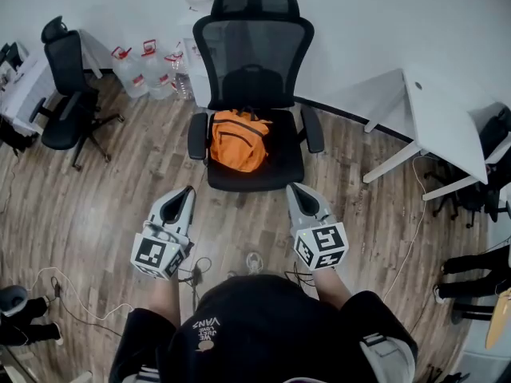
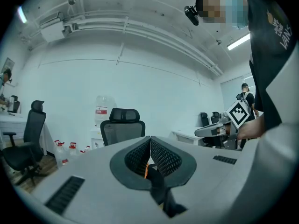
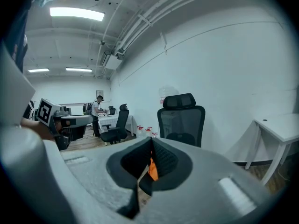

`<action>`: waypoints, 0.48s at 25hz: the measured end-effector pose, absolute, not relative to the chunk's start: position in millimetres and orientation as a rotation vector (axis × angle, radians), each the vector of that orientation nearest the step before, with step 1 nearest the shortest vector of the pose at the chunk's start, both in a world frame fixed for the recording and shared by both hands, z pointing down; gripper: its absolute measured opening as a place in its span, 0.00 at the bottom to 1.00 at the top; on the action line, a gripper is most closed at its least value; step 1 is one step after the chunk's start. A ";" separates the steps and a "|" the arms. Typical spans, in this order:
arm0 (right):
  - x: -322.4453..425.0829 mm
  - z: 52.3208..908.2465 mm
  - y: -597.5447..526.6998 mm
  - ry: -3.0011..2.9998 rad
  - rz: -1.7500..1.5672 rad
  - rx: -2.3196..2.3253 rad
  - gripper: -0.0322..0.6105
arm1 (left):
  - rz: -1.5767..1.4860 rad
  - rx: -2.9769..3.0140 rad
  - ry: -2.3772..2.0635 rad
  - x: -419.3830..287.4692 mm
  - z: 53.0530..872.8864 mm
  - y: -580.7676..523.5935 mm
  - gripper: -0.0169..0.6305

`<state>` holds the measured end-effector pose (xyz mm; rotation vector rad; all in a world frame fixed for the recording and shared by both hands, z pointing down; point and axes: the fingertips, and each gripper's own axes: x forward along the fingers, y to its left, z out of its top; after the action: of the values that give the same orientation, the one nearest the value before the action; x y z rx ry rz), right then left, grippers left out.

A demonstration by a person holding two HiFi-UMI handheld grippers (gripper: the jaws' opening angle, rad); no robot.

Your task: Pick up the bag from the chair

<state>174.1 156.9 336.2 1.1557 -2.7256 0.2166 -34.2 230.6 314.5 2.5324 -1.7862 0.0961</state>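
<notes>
An orange bag (image 1: 238,139) lies on the seat of a black mesh office chair (image 1: 254,54) straight ahead. My left gripper (image 1: 188,191) hangs over the wood floor just short of the seat's front left corner, its jaws shut with nothing in them. My right gripper (image 1: 293,188) is level with it at the seat's front right corner, also shut and empty. Neither touches the bag. In the left gripper view the closed jaws (image 2: 150,139) point at the chair (image 2: 122,125). In the right gripper view a sliver of the orange bag (image 3: 153,170) shows behind the pads.
A second black chair (image 1: 68,86) stands at the left, with water bottles (image 1: 144,70) against the wall. A white desk (image 1: 439,118) is at the right. Cables (image 1: 198,270) lie on the floor near my feet. A person's legs (image 1: 471,263) are at the right edge.
</notes>
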 end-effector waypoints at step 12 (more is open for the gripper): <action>176.4 348.5 107.8 -2.746 0.243 1.089 0.05 | 0.106 2.474 -1.871 -30.0 320.3 189.6 0.04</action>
<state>176.4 107.8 348.5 1.0890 -2.7459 0.2429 -30.0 189.6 320.3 2.4744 -1.8710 0.1060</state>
